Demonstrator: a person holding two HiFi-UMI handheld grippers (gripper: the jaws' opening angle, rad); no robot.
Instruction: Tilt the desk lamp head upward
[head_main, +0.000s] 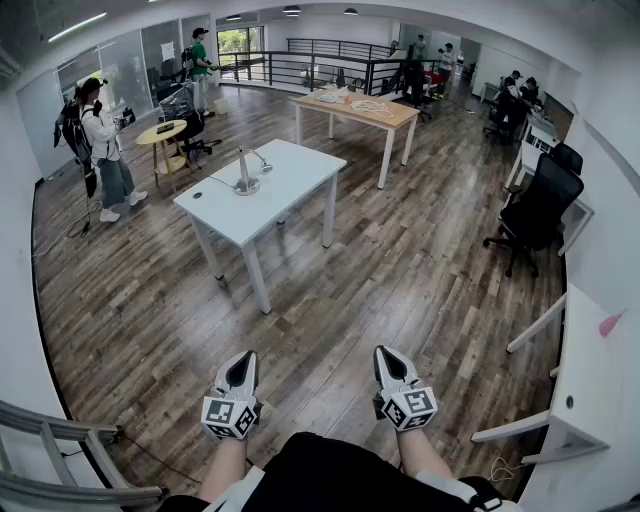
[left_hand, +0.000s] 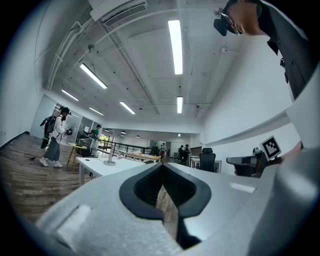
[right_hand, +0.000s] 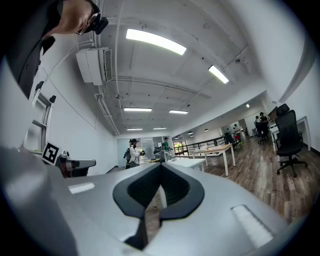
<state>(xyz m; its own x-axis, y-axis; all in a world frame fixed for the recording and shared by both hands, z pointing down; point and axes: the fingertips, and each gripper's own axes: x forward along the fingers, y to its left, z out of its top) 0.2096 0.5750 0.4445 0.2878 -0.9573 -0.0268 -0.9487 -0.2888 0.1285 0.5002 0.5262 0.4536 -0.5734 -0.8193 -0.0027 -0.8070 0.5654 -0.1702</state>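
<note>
A silver desk lamp (head_main: 246, 172) with a round base stands on a white table (head_main: 290, 175) in the middle of the room, its thin arm bent and its head pointing right. It also shows small and far off as the lamp (left_hand: 109, 158) in the left gripper view. My left gripper (head_main: 241, 367) and right gripper (head_main: 390, 362) are held level close to my body, well short of the table. Both are shut with nothing between the jaws. From the right gripper view, the right gripper (right_hand: 161, 167) faces the table (right_hand: 186, 162).
Wooden floor lies between me and the table. A person (head_main: 100, 145) stands at the left by a small round table (head_main: 162, 133). A wooden table (head_main: 362, 110) stands behind. A black office chair (head_main: 538, 205) and white desks (head_main: 585, 380) line the right wall. A ladder (head_main: 60, 460) is at my lower left.
</note>
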